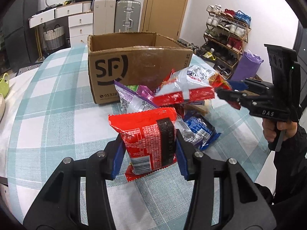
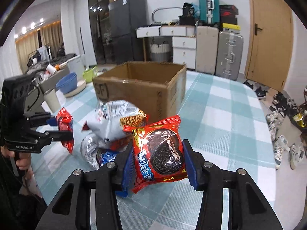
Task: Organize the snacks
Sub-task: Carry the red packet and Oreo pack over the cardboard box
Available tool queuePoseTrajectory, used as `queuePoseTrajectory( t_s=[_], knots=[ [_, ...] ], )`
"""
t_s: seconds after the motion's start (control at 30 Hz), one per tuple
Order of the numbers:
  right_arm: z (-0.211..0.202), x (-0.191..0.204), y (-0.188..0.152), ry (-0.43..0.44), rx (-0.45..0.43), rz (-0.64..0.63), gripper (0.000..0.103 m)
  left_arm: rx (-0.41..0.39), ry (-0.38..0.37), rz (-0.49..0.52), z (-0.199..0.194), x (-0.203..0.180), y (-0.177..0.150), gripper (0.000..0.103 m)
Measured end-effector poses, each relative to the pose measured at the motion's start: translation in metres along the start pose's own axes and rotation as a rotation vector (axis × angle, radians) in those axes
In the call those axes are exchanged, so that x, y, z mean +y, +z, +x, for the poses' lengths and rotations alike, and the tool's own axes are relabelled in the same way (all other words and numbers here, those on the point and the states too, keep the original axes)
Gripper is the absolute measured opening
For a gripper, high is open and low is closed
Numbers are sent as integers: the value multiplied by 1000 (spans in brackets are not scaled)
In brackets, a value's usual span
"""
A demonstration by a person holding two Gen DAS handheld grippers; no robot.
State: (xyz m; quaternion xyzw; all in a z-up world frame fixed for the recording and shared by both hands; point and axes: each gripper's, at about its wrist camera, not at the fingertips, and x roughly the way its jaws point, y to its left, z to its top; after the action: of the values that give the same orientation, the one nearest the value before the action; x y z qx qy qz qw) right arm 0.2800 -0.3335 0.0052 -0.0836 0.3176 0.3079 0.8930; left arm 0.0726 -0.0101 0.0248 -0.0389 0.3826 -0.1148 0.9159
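The left gripper (image 1: 150, 150) was shut partway on a red pack (image 1: 147, 134) and held it up above the table (image 1: 57, 115). The right gripper (image 2: 159, 161) was shut partway on a cookie pack (image 2: 161, 149), also off the table. So both hands looked to be in the carry step, with a snack each.

The box (image 1: 138, 65) stood open just behind the pile (image 1: 195, 132) of other snacks. The white bag (image 1: 191, 80) on top of the pile looked blurry in the right view, so it may have been moving.

Next, I think each pack had to go up over the near wall of the box and then be let go inside. The two grippers were near each other, so they had to take care not to bump.

The table had a blue and white check cloth. Around it the room was full: a door (image 1: 163, 5), suitcases (image 1: 127, 16), white drawers (image 1: 80, 25) and a shoe rack (image 1: 226, 32).
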Motion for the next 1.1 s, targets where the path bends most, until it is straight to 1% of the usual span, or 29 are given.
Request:
queuePoseTrajectory(
  t_s=[0.2, 0.47, 0.6, 0.73, 0.87, 1.1],
  knots=[
    [-16, 1, 6, 6, -65, 1, 47, -23, 16, -17, -8, -1, -1, 44],
    [-20, 6, 7, 20, -93, 11, 47, -37, 35, -33, -11, 1, 4, 44],
    [-21, 9, 9, 21, -117, 35, 47, -48, 44, -34, -14, 0, 6, 44],
    [-23, 15, 13, 24, -147, 55, 47, -67, 64, -33, -21, 1, 14, 44],
    [-25, 17, 18, 25, -170, 82, 47, -96, 75, -57, -30, 6, 24, 44],
    [-26, 16, 35, 37, -173, 95, 47, -123, 91, -49, -41, 5, 49, 44]
  ],
)
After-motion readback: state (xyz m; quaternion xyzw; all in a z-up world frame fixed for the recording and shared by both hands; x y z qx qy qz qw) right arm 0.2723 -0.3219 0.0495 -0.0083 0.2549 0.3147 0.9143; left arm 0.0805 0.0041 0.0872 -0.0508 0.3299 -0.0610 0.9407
